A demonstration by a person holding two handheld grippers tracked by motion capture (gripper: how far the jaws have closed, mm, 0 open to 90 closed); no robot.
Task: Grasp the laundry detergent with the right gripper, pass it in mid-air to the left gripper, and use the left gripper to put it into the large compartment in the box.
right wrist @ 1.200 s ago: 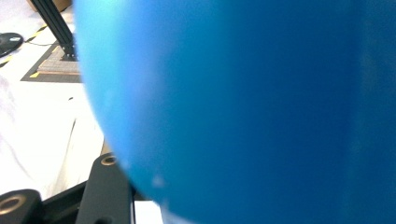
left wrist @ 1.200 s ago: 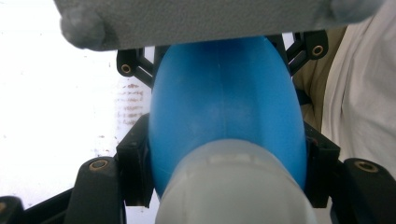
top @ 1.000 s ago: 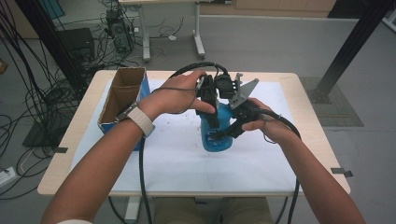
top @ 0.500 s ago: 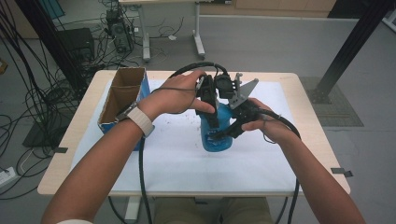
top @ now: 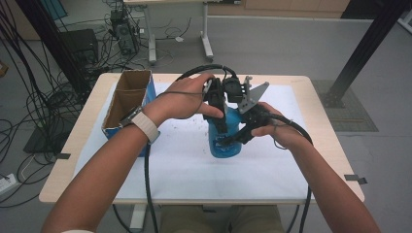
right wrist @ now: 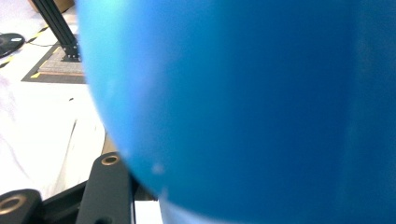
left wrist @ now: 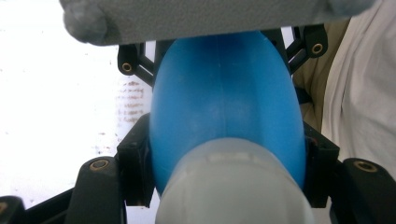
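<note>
Left gripper view shows both jaws clamping the blue bottle (left wrist: 224,112) below its pale cap (left wrist: 233,186); high view adds the cardboard box (top: 127,99).

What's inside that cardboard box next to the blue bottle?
The cardboard box stands open on top, and its brown inner walls show with a divider across the middle. Its floor lies in shadow, so anything lying at the bottom cannot be made out.
</note>
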